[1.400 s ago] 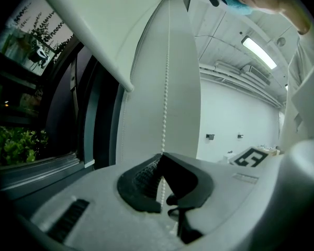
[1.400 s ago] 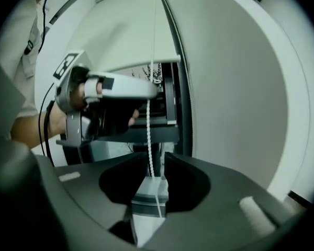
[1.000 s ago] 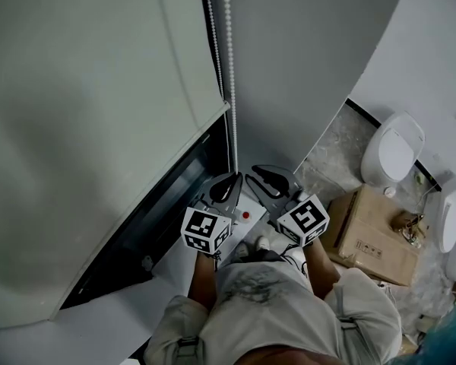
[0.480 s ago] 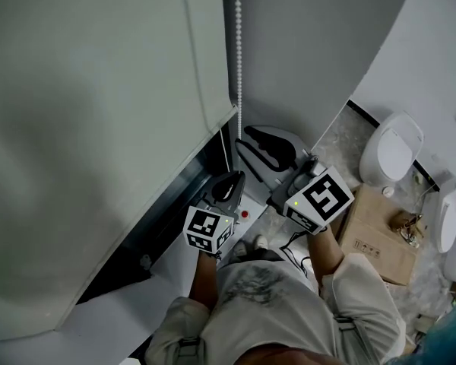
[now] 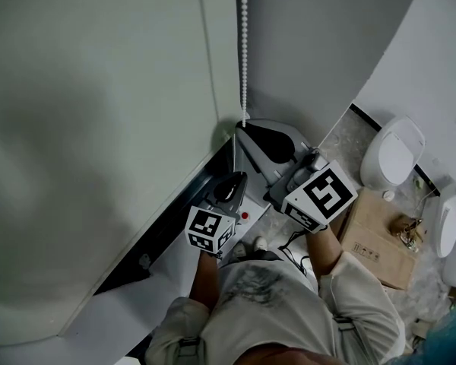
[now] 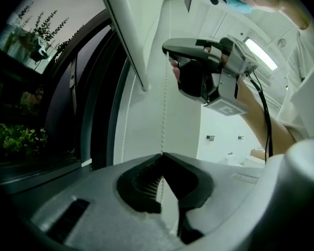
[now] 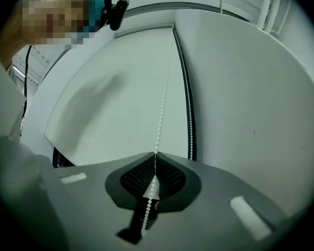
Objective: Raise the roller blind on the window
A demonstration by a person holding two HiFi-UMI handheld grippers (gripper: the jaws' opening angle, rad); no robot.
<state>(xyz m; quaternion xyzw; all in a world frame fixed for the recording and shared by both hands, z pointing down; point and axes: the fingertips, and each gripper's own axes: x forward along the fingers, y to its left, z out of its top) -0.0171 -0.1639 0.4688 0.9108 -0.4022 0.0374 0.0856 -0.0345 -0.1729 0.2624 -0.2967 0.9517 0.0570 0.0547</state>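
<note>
The pale roller blind (image 5: pixel 99 128) fills the left of the head view, its bottom rail (image 6: pixel 126 41) slanting above the dark window frame (image 5: pixel 175 211). A white bead chain (image 5: pixel 244 44) hangs down beside it. My right gripper (image 5: pixel 245 126) is shut on this chain, which passes between its closed jaw tips (image 7: pixel 155 153) and trails below. My left gripper (image 5: pixel 229 185) sits lower on the same strand, its tips (image 6: pixel 161 155) closed around it. A second strand (image 7: pixel 190 129) hangs next to the gripped one.
A white sill (image 5: pixel 175 280) runs under the window, with plants (image 6: pixel 21 135) outside. To the right on the floor stand a toilet (image 5: pixel 391 154) and a cardboard box (image 5: pixel 372 238). The person's torso (image 5: pixel 258 310) fills the bottom.
My right gripper rose from beside the left one, open on the way, and has shut on the chain higher up. The left gripper has stayed in place.
</note>
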